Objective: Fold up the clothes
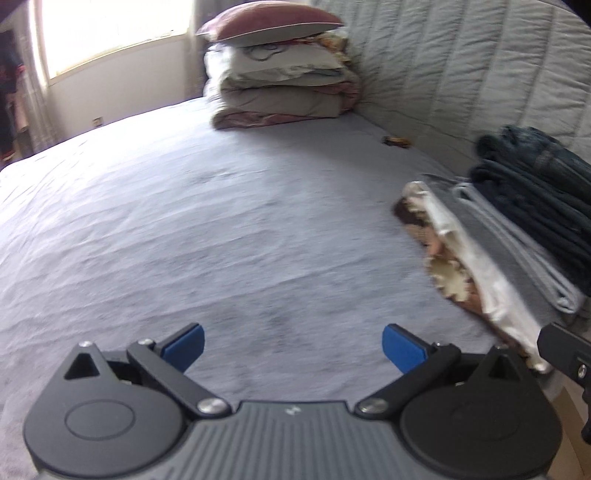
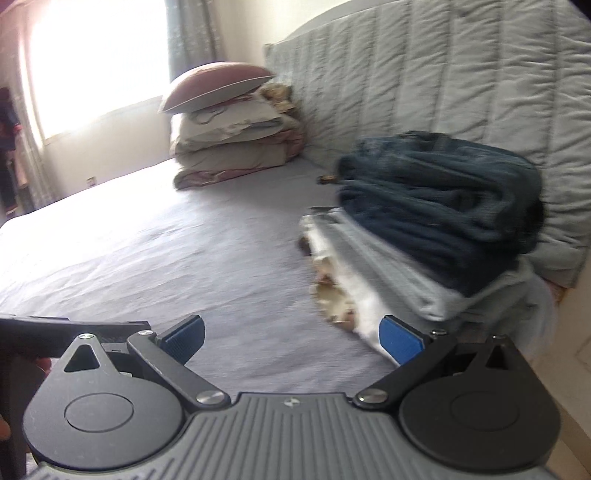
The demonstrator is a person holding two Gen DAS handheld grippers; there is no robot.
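Both claws, left claw (image 1: 293,347) and right claw (image 2: 293,341), gape level over bed (image 1: 221,221)

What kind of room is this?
Most likely a bedroom: a bed with a quilted headboard, stacked pillows by a window, and a folded clothes pile.

Bed (image 1: 221,221) and bedding
Pillows (image 1: 280,66) stacked at twelve o'clock; window (image 1: 110,29) at eleven; quilted headboard (image 1: 461,66) at two.
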